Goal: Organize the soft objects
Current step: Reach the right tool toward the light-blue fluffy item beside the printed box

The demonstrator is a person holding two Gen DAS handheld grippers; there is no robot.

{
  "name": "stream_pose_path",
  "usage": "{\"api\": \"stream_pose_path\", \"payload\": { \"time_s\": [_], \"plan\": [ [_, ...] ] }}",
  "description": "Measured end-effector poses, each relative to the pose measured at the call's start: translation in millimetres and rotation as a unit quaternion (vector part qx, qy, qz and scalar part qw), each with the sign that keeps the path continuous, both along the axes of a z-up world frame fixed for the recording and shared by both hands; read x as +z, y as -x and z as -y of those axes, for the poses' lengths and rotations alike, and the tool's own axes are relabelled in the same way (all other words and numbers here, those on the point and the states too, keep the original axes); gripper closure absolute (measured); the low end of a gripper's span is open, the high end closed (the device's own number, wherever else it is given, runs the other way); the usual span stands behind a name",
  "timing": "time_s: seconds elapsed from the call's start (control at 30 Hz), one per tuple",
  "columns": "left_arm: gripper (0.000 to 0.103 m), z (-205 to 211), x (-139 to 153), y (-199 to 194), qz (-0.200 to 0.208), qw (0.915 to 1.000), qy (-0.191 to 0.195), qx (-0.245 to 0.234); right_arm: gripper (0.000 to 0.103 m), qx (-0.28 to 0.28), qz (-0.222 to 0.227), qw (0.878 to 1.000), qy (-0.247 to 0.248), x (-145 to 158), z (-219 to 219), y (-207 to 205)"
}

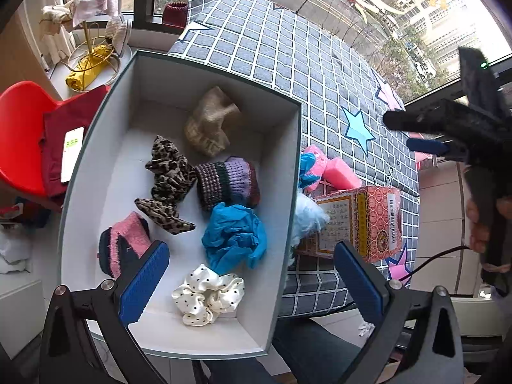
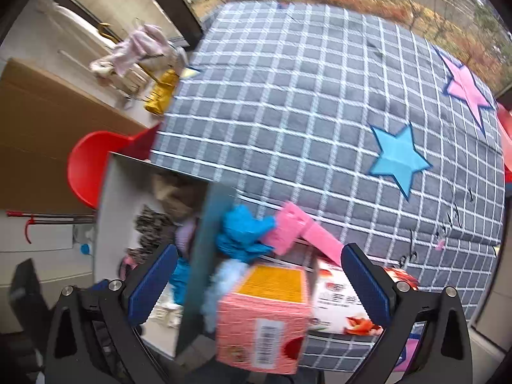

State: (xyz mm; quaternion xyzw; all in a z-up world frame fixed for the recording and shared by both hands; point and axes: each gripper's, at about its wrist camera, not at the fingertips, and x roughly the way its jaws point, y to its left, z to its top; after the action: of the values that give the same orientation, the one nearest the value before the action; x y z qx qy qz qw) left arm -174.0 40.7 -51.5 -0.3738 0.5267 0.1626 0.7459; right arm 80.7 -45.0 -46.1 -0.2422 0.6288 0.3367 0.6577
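both the left gripper [image 1: 251, 283] and right gripper [image 2: 259, 284] are wide and empty, so go slowly down on the blue cloth [image 2: 244, 235] beside the box [image 1: 289, 192].

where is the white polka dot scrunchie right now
In the left wrist view, the white polka dot scrunchie lies inside the box at its near end, just below the crumpled blue cloth.

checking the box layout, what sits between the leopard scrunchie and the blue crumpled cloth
In the left wrist view, a purple knit roll lies between the leopard scrunchie and the blue cloth.
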Motion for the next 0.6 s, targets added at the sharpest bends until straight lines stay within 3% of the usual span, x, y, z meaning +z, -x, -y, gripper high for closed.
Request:
{"api": "stream_pose_path", "payload": {
  "time_s": [0.43,0.6],
  "plan": [
    [0.0,8.2,-2.8,-20.3,-0.039,0.9992,0.003,0.01,0.0,0.019,-0.058,0.994,0.093,-87.1,15.5,-41.9],
    [0.0,10.7,-4.0,-27.4,-0.054,0.9983,0.005,0.02,0.0,0.041,-0.097,0.99,0.097,-112.5,11.0,-46.8]
  ]
}}
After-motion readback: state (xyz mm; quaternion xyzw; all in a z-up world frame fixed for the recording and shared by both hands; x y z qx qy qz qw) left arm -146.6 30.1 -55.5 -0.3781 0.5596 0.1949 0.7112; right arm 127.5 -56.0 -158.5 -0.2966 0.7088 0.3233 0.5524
